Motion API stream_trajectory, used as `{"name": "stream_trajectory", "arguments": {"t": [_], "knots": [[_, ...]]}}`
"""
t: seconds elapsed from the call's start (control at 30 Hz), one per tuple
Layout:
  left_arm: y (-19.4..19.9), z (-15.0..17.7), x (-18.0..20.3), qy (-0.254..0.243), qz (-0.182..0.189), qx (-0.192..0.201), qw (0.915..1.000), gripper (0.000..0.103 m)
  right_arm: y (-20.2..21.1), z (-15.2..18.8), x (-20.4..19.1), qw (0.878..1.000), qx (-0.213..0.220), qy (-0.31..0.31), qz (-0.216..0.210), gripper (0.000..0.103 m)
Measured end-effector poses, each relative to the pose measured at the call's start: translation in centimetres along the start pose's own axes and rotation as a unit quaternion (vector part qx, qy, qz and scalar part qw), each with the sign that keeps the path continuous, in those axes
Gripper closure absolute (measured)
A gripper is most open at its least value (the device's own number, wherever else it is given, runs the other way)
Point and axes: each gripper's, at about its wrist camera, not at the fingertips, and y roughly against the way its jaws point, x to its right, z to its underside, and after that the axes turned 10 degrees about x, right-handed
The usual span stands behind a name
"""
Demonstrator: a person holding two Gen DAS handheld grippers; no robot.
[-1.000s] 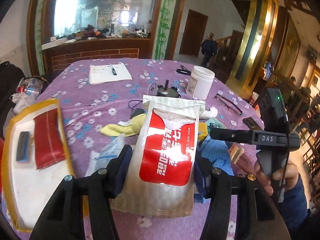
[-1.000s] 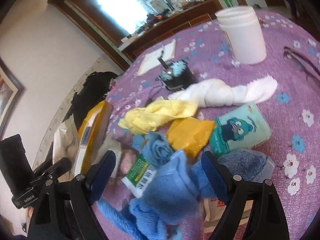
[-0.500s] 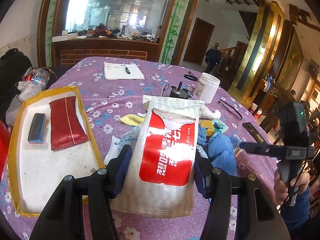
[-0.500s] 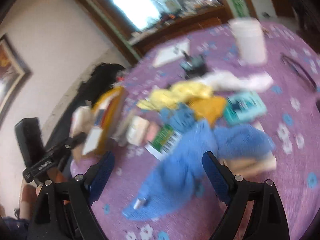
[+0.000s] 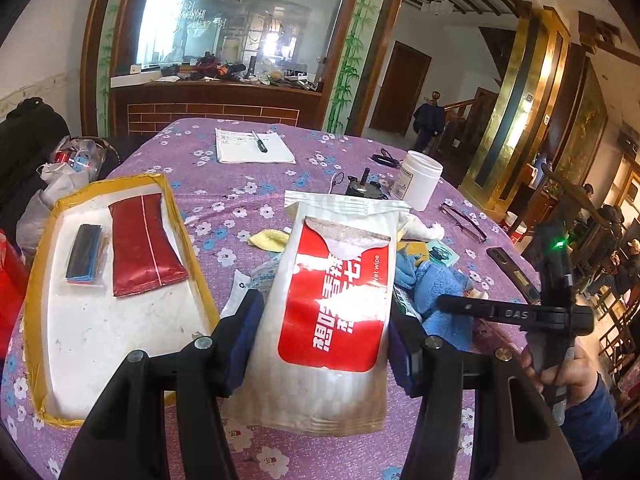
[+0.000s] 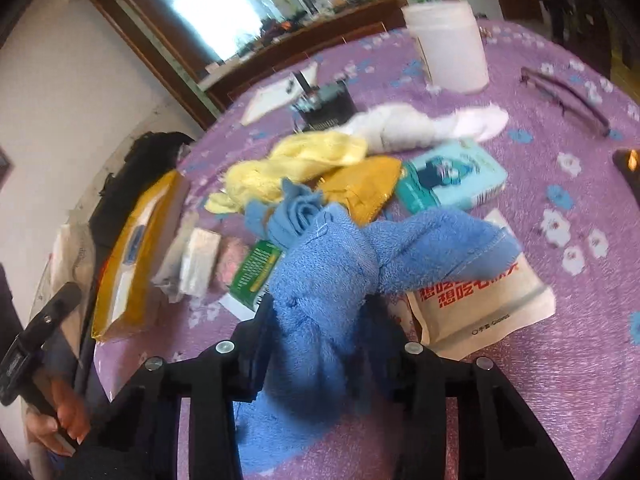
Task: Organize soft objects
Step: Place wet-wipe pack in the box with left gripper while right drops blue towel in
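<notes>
My left gripper (image 5: 324, 344) is shut on a white and red wet-wipe pack (image 5: 336, 304) and holds it above the purple table, just right of a yellow-rimmed tray (image 5: 120, 328). The tray holds a red pouch (image 5: 142, 244) and a small dark packet (image 5: 86, 252). My right gripper (image 6: 320, 340) is shut on a blue towel (image 6: 340, 272), which hangs over the pile. The pile holds a yellow cloth (image 6: 296, 160), a white cloth (image 6: 416, 124), an orange packet (image 6: 364, 188), a teal tissue pack (image 6: 448, 176) and a beige pouch (image 6: 480, 300).
A white jar (image 5: 418, 180), a small black device (image 5: 362, 190), glasses (image 5: 464, 222), a notepad with a pen (image 5: 252, 150) and a dark phone (image 5: 512, 276) lie on the table. A green box (image 6: 256, 268) and a white packet (image 6: 200, 260) lie beside the tray.
My right gripper has closed on the blue towel, which now hangs between its fingers. My left gripper has moved back with the wet-wipe pack, so more of the tray shows.
</notes>
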Motion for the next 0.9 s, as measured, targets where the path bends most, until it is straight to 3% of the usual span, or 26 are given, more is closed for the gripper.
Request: {"name": "stream_trajectory", "arguments": {"t": [0.3, 0.6, 0.9], "knots": [[0.7, -0.5, -0.6, 0.012, -0.006, 0.015, 0.9998, 0.047, 5.9, -1.6, -3.1, 0.993, 0.093, 0.044, -0.048, 0.059], [0.9, -0.5, -1.8, 0.023, -0.015, 0.015, 0.9995, 0.047, 4.7, -1.0, -4.5, 0.994, 0.069, 0.034, -0.084, 0.059], [3.4, -1.9, -5.3, 0.048, -0.047, 0.048, 0.9965, 0.046, 5.3, -3.6, -9.5, 0.986, 0.077, 0.075, -0.128, 0.059]]}}
